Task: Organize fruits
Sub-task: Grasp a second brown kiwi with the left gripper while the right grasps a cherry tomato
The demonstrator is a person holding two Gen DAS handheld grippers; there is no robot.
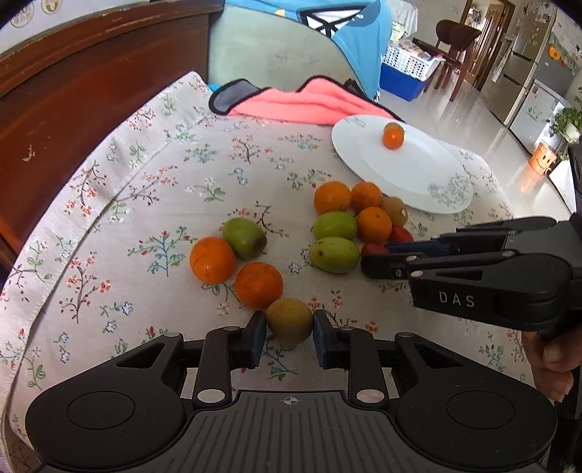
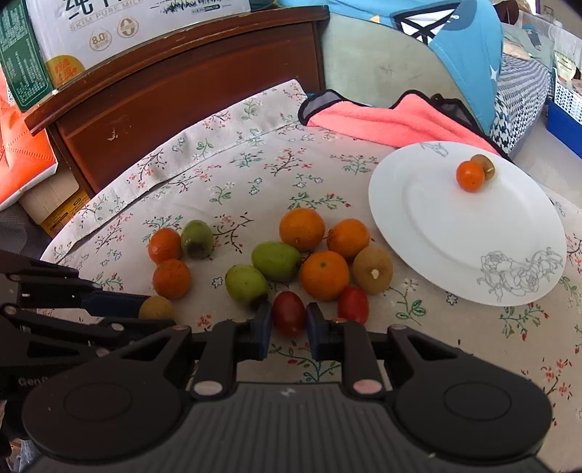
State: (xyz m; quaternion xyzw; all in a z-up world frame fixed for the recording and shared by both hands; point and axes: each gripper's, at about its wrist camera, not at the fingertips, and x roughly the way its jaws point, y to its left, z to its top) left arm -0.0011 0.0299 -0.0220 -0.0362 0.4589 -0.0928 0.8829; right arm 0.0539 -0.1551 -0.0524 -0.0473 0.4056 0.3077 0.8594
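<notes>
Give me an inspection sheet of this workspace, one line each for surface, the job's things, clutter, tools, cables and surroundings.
Surface: floral tablecloth, flat, with a fold line at the far left.
Job's things: white plate holding a small orange fruit and a brownish one behind it; oranges, green fruits, a kiwi and a second red tomato loose on the cloth.
Clutter: pink towel at the far edge.
Tools: left tool shut on a yellow-brown fruit; right tool shut on a red tomato; both fruits at cloth level.
Cables: nothing seen.
Surroundings: wooden cabinet with a milk carton on top, blue garment over a chair.
</notes>
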